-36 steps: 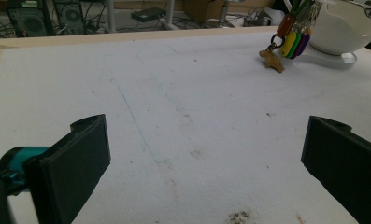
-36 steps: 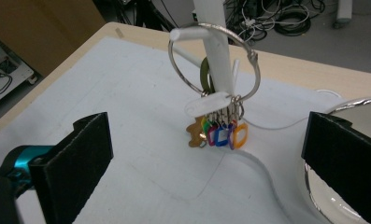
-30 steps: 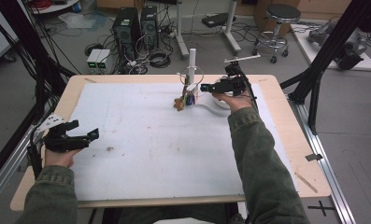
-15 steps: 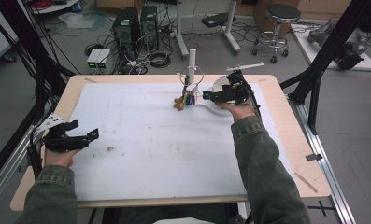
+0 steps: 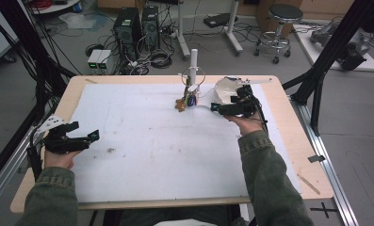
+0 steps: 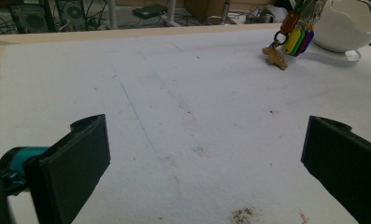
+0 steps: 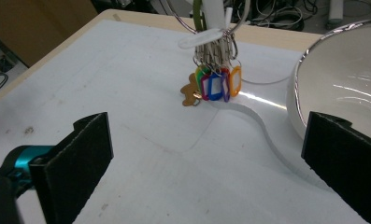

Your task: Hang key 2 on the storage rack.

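The right gripper, jaws wide and empty, faces the keys at twelve o'clock. Reaching in, it could knock the bowl at two o'clock. The left gripper is wide too.

No lettering, number, brand or sign could be read anywhere in the pictures. The small coloured plastic key tags hanging in a bunch at the far middle of the table had clear windows, but these showed no writing that could be made out. The two black computer towers on the floor beyond the table's far edge were too small and dim for any badge to be told. A black cross mark stood on the grey floor at the near right, a plain mark and no letter.
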A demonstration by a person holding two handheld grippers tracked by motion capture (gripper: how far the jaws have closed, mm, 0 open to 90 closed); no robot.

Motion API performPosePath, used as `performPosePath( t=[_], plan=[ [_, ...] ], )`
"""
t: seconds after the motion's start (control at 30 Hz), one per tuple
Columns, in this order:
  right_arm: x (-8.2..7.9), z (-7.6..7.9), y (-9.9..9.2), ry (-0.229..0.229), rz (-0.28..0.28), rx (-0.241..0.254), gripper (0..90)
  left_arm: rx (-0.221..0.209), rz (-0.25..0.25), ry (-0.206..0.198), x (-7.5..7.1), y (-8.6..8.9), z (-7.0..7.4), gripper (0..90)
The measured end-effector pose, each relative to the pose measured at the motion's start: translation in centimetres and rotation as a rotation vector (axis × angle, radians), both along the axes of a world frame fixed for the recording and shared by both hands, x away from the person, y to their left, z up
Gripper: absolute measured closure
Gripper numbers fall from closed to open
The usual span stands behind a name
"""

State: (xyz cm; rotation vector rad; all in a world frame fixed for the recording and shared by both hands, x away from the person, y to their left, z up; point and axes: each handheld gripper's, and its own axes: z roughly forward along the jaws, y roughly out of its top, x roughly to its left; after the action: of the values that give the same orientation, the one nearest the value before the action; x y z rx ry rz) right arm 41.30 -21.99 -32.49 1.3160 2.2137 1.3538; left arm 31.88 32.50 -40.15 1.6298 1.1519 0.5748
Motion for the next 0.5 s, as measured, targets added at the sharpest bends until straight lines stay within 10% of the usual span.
performPosePath(
  t=[0.5],
  plan=[
    [-2.0, -2.2, -1.2, -0.062, -0.034, -0.034, 1.1, 0.002, 0.001, 0.001, 0.0, 0.0, 0.0, 1.7]
  ],
)
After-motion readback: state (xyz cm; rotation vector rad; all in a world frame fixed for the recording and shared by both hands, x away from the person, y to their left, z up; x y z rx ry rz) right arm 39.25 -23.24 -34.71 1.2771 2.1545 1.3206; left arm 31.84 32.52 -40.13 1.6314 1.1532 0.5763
